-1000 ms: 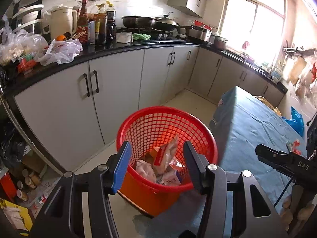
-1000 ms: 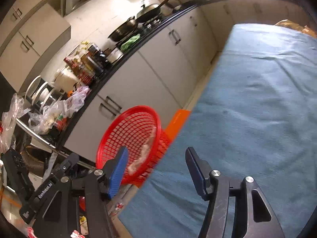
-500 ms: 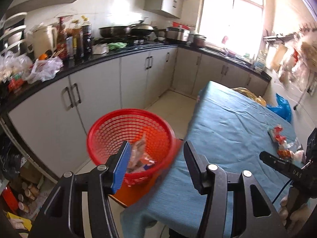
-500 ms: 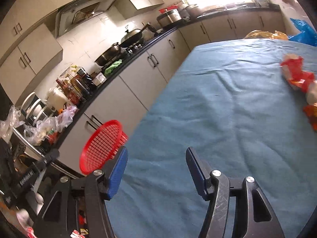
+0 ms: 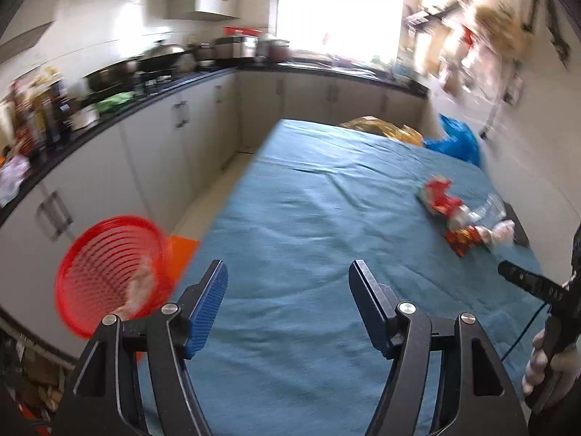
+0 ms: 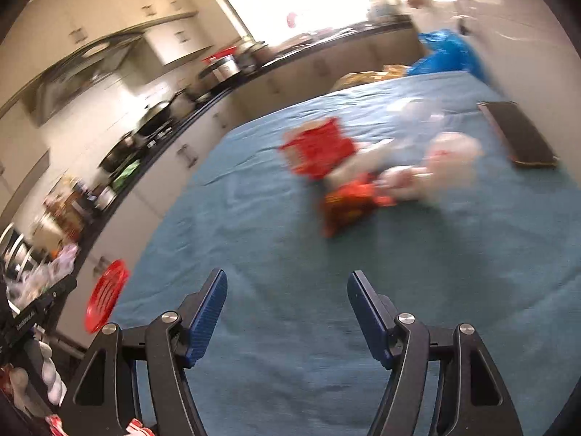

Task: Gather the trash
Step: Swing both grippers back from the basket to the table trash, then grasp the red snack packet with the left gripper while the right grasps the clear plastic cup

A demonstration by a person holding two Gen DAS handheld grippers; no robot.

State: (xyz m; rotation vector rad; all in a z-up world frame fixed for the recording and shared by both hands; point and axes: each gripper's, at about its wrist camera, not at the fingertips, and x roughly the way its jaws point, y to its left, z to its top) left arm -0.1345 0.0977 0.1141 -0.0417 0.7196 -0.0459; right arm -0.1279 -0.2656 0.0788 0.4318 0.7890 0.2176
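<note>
Right now both your grippers are empty: the left gripper (image 5: pixel 287 303) and the right gripper (image 6: pixel 287 305) each hang over the blue tablecloth (image 5: pixel 312 225) with jaws spread wide and nothing between them. What's left to collect is the cluster of red wrappers (image 6: pixel 328 165) and the pale crumpled plastic (image 6: pixel 441 170) lying together on the cloth ahead of your right gripper, toward the wall side. The red basket (image 5: pixel 109 272) sits off the table's near left edge, down by the cabinets, with some trash already inside.

Mind the dark phone-like slab (image 6: pixel 515 134) lying just beside the pile; a sloppy sweep could, I judge, knock or snag it along with the rubbish. The wrappers look thin and slippery, so a shallow pinch may catch only one piece, or bunch up the cloth instead. The right view is blurred, so settle before closing.
</note>
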